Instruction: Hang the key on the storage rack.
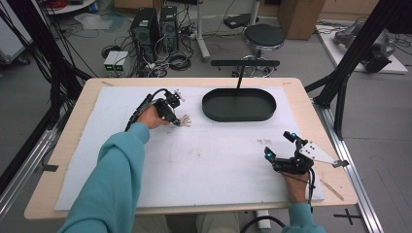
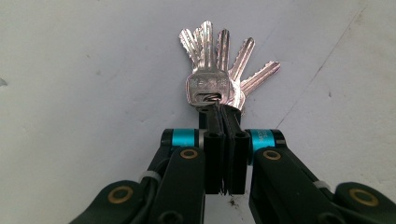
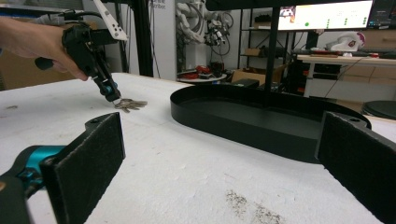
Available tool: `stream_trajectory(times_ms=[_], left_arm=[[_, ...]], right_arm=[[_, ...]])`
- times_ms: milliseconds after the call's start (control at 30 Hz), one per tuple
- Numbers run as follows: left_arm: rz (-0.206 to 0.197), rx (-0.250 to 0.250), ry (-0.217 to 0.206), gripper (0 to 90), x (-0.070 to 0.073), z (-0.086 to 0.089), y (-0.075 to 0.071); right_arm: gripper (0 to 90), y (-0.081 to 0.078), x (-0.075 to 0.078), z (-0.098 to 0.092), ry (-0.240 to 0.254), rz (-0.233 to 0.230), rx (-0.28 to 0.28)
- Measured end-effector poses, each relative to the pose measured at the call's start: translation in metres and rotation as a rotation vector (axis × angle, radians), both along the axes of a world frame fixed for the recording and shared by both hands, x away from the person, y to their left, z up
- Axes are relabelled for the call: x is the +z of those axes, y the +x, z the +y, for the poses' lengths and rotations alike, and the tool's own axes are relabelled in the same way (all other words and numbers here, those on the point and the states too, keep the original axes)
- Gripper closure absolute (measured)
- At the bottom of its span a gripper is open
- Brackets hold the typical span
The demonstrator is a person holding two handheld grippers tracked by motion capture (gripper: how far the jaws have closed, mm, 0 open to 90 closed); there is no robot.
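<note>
The keys [image 2: 219, 70] were a bunch of about five silvery metal ones, fanned out flat with their toothed blades pointing away from the left gripper [image 2: 223, 112]. Their heads were stacked where a thin wire ring passed through them; the top head was squarish, with stamped lettering too small to read. The blades were narrow and shiny, with cut notches along their edges.

The bunch lay on the white mat [image 1: 209, 160], left of centre and toward the far side, just left of the tray [image 1: 239, 105] but apart from it. In the high view the keys [image 1: 184, 120] showed as a small pale cluster at the tip of the left gripper [image 1: 176, 121]. In the right gripper view they [image 3: 131, 104] rested flat on the mat under that gripper's tilted tip.

The left gripper's jaws were closed together on the ring end of the keys, their flat black pads pressed nearly face to face, with teal bands and brass-coloured pivots behind them.

The right gripper [image 1: 281, 145] sat near the right front of the mat, its jaws spread wide with nothing between them; their inner faces were flat, matte black and finely grained.

The mat looked like rough white foam with faint dark specks. The tray was a shallow black oval with a low upright wall and a smooth floor. The table [image 1: 73, 145] beneath was pale wood.
</note>
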State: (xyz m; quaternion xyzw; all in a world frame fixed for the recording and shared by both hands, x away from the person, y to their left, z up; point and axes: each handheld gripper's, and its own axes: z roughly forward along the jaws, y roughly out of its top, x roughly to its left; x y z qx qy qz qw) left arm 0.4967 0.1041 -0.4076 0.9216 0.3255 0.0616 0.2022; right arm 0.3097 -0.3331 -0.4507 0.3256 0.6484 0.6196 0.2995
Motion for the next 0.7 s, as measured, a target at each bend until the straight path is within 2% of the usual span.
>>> stream_trajectory(times_ms=[200, 333, 433, 533, 700], left_arm=[[-0.021, 0.001, 0.000, 88.3, 0.001, -0.001, -0.001], [-0.033, 0.000, -0.027, 88.4, 0.007, 0.000, -0.002], [-0.061, -0.009, -0.050, 88.4, 0.015, 0.002, -0.005], [-0.104, -0.008, -0.096, 88.4, 0.028, 0.006, -0.010], [-0.164, -0.018, -0.206, 88.4, 0.053, 0.018, -0.019]], right_arm=[[0.6, 0.000, 0.000, 0.000, 0.000, 0.000, 0.000], [0.6, 0.000, 0.000, 0.000, -0.003, -0.002, 0.003], [0.6, 0.000, 0.000, 0.000, -0.002, -0.002, 0.002], [0.6, 0.001, 0.000, 0.000, -0.007, 0.004, 0.004], [0.6, 0.007, 0.003, 0.003, -0.036, 0.063, -0.002]])
